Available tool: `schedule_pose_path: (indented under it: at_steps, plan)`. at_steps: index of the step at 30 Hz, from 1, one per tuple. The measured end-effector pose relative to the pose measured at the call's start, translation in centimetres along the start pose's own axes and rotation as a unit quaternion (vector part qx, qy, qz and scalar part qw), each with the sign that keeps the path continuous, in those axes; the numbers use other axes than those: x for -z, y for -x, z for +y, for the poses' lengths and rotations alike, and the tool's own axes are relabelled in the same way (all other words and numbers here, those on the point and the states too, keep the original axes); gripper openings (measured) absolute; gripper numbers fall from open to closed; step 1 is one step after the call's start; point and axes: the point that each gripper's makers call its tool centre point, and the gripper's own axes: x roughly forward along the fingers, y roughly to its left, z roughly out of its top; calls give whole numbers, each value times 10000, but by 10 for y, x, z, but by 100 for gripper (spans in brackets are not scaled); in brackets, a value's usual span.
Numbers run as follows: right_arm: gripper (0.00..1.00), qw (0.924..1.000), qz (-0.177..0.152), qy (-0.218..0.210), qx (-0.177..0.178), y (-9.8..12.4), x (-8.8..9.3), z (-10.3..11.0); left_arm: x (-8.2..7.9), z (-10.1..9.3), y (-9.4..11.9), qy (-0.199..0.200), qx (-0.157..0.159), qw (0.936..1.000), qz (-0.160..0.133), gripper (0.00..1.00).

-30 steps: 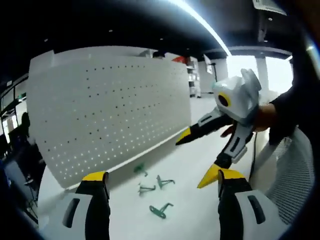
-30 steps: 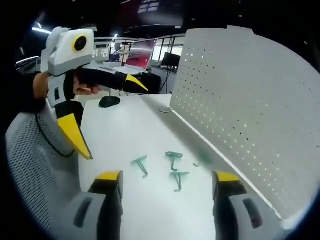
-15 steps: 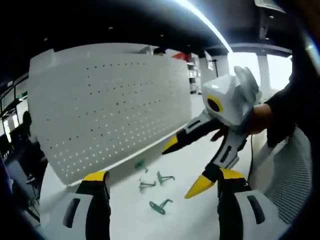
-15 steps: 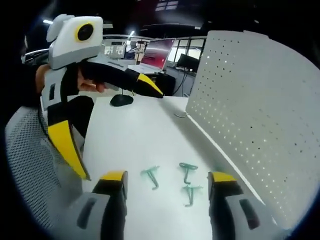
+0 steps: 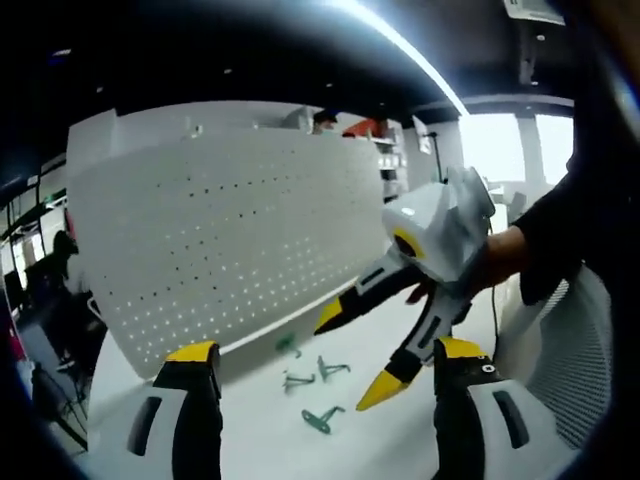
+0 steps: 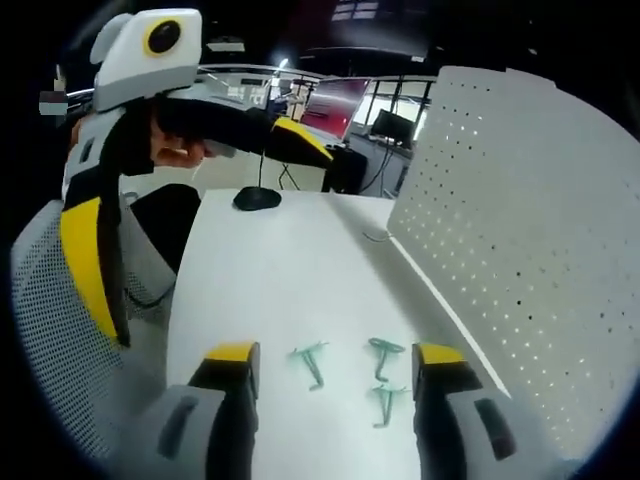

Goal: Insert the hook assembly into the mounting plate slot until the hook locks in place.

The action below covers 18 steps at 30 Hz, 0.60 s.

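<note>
1. Small green plastic hooks point(image 5: 322, 418) point(image 6: 309, 362) lie loose on the white tabletop point(image 6: 270, 270), ahead of and between both tongs' tips.
2. White perforated upright mounting panel point(image 5: 230, 235) point(image 6: 530, 260) stands just beyond them.
3. Left gripper point(image 5: 318, 362) point(image 6: 190, 215): jaws spread, empty.
4. Right gripper point(image 6: 328, 357) point(image 5: 352, 352): jaws spread, empty.
5. Hook detail is too small to resolve.

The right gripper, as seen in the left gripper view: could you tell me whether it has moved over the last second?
Yes. The right gripper has come down and toward the pegboard, its open yellow tips now just above the green hooks on the table.
</note>
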Motion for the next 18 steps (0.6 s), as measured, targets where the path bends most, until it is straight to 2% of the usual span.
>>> schedule_pose_path:
  at_steps: [18]
  plan:
    - [46,9972,88,398,-620,-22,-2,18,4,-7,-3,29,111,9999,26,88]
